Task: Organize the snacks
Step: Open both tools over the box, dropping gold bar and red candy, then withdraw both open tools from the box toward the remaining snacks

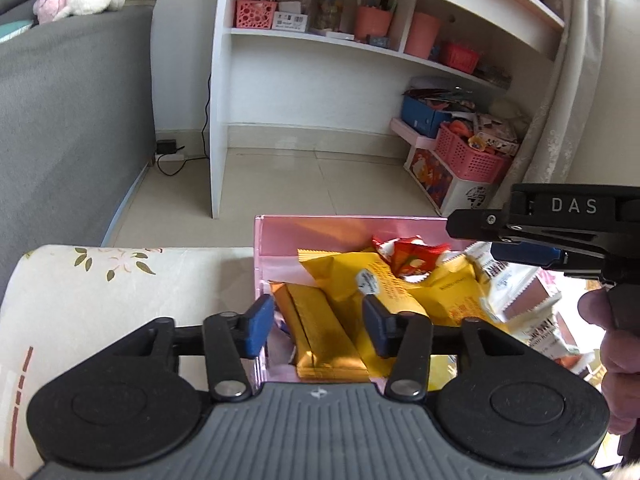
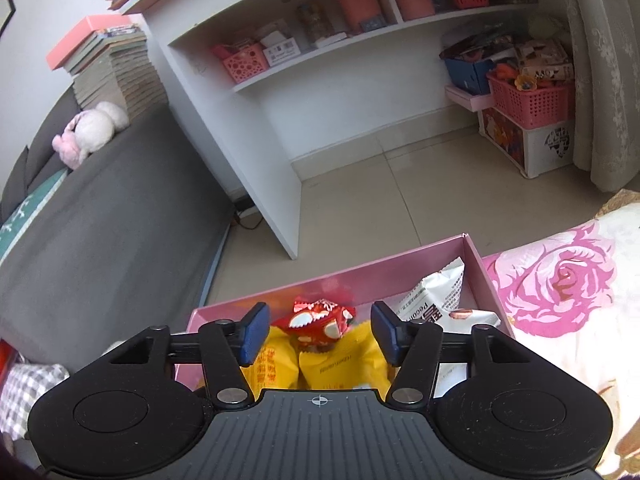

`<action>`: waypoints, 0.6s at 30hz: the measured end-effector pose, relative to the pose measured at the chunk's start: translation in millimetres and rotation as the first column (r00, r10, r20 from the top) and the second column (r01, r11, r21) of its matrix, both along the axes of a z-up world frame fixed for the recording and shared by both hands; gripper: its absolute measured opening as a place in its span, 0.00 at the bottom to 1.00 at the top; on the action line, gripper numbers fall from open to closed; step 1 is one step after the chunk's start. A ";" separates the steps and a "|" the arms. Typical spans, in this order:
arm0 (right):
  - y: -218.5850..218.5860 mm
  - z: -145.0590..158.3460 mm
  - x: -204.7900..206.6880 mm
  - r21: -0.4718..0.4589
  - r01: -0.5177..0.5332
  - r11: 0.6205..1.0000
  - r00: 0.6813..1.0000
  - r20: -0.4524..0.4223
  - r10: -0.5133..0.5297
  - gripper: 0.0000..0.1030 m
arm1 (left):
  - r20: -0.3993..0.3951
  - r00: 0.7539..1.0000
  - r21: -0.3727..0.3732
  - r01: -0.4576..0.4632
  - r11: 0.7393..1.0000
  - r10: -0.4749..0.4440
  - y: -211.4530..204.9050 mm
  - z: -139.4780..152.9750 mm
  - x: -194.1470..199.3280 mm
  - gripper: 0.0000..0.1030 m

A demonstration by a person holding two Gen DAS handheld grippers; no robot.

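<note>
Both released: left tool (image 1: 318,324), "DAS"-marked right tool (image 2: 318,332); white packet (image 2: 434,296) perhaps reads "Pocom".

White shelving unit (image 1: 304,92) over beige tiled floor (image 1: 320,184), beside seemingly grey sofa (image 1: 60,140).

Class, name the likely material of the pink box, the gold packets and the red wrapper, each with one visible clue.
Pink box: probably glossy card, with thin straight walls that reflect the packets.
Gold packets: likely metallised plastic film, shiny and creased, with crimped ends.
Red wrapper: seemingly foil or film, crinkled and glinting.
</note>
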State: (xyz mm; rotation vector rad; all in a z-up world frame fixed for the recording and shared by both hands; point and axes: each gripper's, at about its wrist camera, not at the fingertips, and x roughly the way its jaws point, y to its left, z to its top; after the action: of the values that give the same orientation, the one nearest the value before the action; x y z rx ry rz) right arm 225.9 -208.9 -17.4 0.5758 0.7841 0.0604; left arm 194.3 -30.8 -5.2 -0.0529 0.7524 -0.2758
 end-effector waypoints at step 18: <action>-13.2 35.5 -81.3 -0.056 -0.004 0.998 1.000 -0.006 0.004 0.88 | -0.019 1.000 -0.011 0.007 1.000 -0.007 4.5 18.7 -60.8 0.85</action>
State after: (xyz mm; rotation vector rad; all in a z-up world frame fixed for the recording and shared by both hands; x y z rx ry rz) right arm 144.6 -222.1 18.1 0.5214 0.7902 0.0400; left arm 133.5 -26.3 13.5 -0.0634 0.7699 -0.2868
